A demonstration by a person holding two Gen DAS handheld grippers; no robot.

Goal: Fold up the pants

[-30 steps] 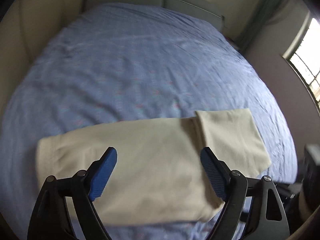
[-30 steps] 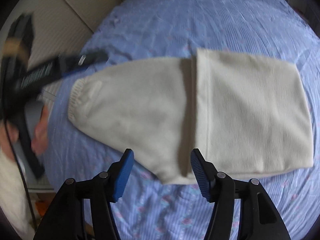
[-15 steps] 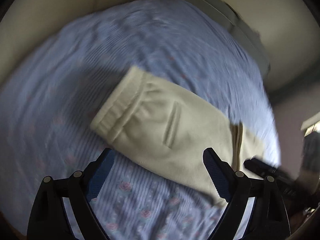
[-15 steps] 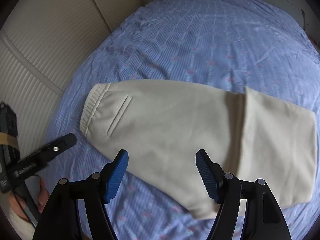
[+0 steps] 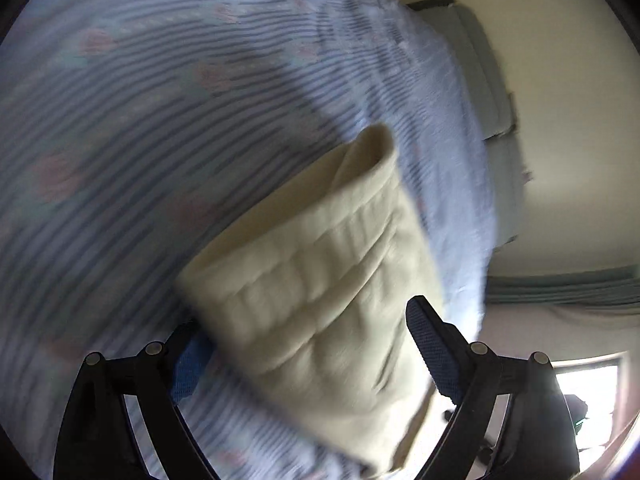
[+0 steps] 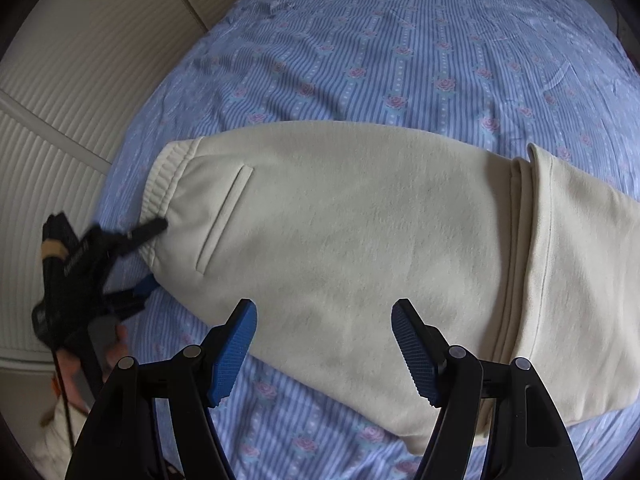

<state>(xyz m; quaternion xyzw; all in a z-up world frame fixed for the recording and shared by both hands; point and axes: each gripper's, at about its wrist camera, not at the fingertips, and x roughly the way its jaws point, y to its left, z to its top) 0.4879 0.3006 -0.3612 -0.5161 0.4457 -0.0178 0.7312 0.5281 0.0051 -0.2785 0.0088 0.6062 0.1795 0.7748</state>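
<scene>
Cream pants (image 6: 360, 232) lie flat on the bed, leg ends folded over at the right, ribbed waistband (image 6: 160, 188) at the left. My left gripper (image 5: 308, 344) is open around the waistband (image 5: 312, 264); one finger sits under the fabric edge, the other above it. It also shows in the right wrist view (image 6: 148, 256) at the waistband's near corner. My right gripper (image 6: 324, 344) is open and empty, hovering above the near edge of the pants' middle. The left wrist view is blurred.
The bed has a blue striped sheet with pink roses (image 6: 400, 60). A ribbed cream wall panel (image 6: 80, 80) runs along the left side. Grey pillows (image 5: 480, 80) lie at the head. A window (image 5: 588, 392) is at the right.
My left gripper has swung to the waistband end and closed in until its fingers straddle the band. My right gripper has come lower and nearer the pants' middle.
</scene>
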